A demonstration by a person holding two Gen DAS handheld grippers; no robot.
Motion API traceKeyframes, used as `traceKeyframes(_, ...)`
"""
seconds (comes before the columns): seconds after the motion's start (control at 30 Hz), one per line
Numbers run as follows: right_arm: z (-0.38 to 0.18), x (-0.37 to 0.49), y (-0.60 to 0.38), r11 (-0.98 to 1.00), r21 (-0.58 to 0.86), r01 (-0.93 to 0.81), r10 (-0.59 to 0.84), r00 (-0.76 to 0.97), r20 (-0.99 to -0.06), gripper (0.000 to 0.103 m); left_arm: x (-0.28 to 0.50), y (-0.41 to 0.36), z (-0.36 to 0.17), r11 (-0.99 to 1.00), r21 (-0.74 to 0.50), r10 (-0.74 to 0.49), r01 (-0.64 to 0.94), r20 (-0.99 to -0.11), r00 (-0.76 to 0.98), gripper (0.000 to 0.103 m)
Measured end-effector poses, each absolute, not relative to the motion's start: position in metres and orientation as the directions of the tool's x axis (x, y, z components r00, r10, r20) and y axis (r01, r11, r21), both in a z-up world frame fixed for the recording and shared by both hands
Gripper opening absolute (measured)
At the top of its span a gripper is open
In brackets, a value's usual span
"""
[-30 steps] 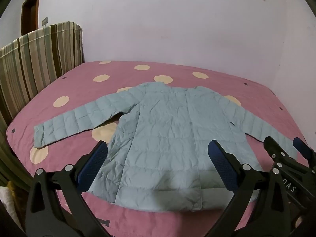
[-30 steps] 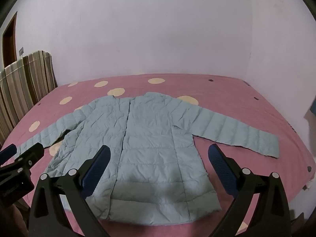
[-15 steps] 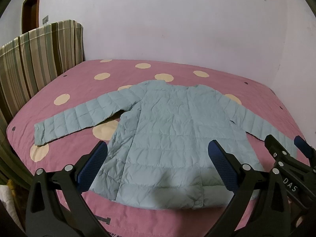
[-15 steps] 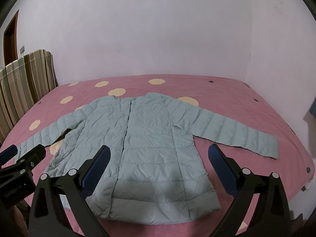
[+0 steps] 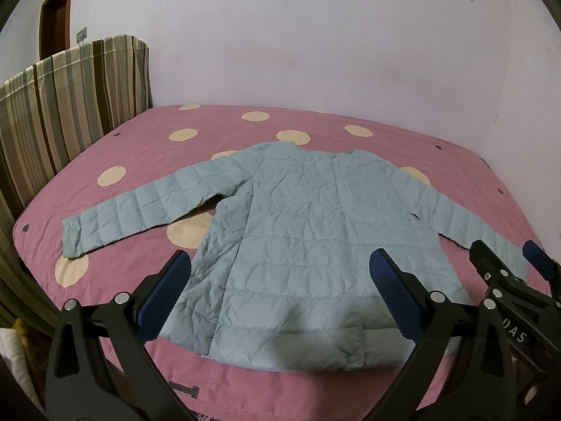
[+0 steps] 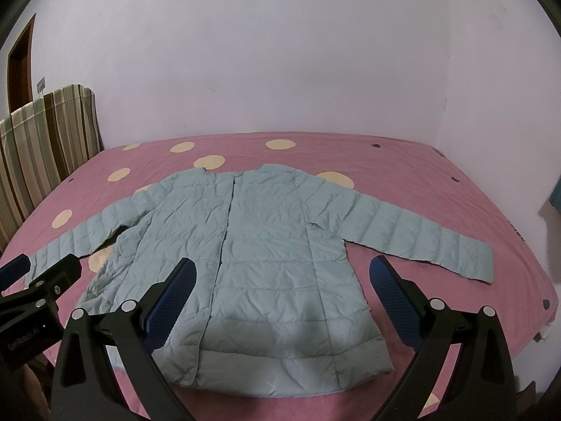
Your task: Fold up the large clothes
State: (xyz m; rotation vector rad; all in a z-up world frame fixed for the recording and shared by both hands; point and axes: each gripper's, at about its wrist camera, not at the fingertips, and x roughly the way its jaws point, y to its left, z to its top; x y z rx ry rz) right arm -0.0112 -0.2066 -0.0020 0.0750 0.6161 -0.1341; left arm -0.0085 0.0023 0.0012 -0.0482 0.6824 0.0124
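Observation:
A light blue quilted jacket (image 5: 308, 231) lies flat and spread out on the pink bed, front up, both sleeves stretched out to the sides. It also shows in the right wrist view (image 6: 252, 245). My left gripper (image 5: 280, 273) is open and empty, held above the jacket's hem. My right gripper (image 6: 280, 277) is open and empty, also above the hem. The right gripper shows at the right edge of the left wrist view (image 5: 508, 266); the left gripper shows at the left edge of the right wrist view (image 6: 38, 273).
The bed has a pink sheet with cream dots (image 5: 350, 389). A striped headboard (image 5: 70, 105) stands at the left. Plain walls close the back and right (image 6: 491, 87). The bed's near edge lies just below the hem.
Both grippers have drawn slightly nearer and lower toward the jacket's hem. The jacket has not moved.

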Motion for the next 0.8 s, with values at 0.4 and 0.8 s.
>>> traceKeyframes(0.4,-0.0016,-0.012,-0.2052,0.989,0.027,0.145,-0.103,0.807,-0.581,0.098,-0.0089,0.0067,-0.0012,0.999,-0.036,-0.003,-0.027,-0.643,0.766,0.101)
traceKeyframes(0.8,-0.0008,-0.0123,-0.2035,0.989,0.024,0.144,-0.104,0.809,-0.578,0.098,-0.009,0.0063,-0.0014,0.999,-0.036,-0.002,-0.028,-0.642,0.766,0.101)
